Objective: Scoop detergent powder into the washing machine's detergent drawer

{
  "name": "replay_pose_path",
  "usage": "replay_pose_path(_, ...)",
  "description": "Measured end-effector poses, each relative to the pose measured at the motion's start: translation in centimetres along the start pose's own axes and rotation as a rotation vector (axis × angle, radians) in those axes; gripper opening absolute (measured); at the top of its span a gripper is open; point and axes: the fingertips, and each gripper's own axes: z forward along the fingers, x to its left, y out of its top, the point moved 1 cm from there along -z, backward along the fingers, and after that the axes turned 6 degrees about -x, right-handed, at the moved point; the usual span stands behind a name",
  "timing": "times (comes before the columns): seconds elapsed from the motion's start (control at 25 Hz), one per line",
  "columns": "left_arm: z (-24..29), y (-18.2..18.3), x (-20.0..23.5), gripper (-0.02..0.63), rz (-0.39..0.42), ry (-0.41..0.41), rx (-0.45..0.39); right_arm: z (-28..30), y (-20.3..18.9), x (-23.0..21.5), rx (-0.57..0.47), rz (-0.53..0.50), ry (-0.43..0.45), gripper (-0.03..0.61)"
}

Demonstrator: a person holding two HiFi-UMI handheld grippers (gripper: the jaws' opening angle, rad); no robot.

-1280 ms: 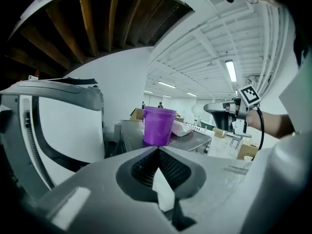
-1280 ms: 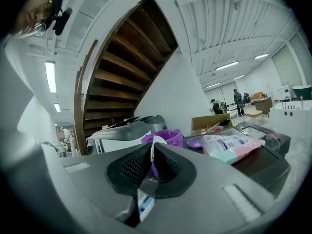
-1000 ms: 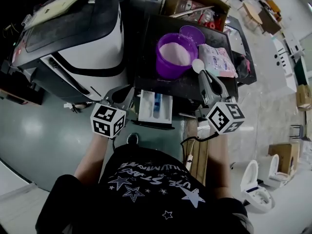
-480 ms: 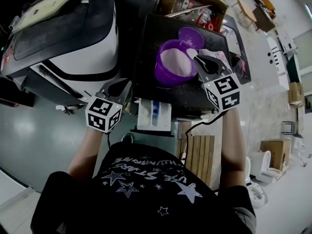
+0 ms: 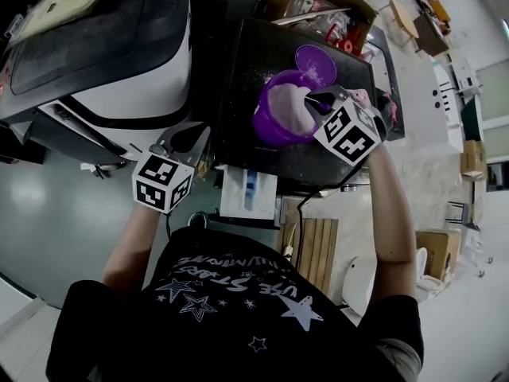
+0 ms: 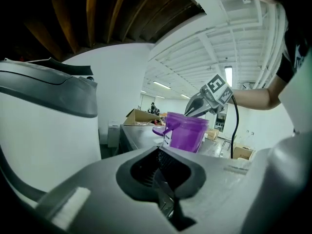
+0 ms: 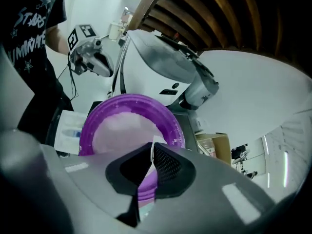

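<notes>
Scoop loading; drawer (image 5: 248,189) not yet filled.
Right gripper (image 5: 316,102), clamped on what seems a white scoop handle (image 7: 153,141), dips into the purple powder tub (image 5: 278,111); left gripper (image 5: 184,139) closed, empty.

The person holds both arms forward, forearms bare. The left forearm (image 5: 131,245) is short in the head view and slants slightly to the left. It ends at the left gripper (image 5: 184,138), which is kept low and close to the body, with its marker cube (image 5: 161,183) turned upward. The jaws of the left gripper (image 6: 165,199) are pressed together and nothing is between them. The right forearm (image 5: 394,213) is stretched much farther forward. The right gripper (image 5: 318,102) is tilted and points forward and to the left. Its jaws (image 7: 148,165) are closed on a thin white handle (image 7: 152,147).
</notes>
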Motion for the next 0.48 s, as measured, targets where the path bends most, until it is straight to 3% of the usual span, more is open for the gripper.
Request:
replay_pose_path(0.2, -0.1, -0.3, 0.4, 0.0, -0.021, 0.005, 0.001, 1.8, -0.8, 0.3, 0.114, -0.11, 0.04, 0.037)
replay_pose_path(0.48, 0.1, -0.3, -0.1, 0.0, -0.025, -0.012, -0.003, 2.6, -1.6, 1.1, 0.169, -0.088, 0.12, 0.037)
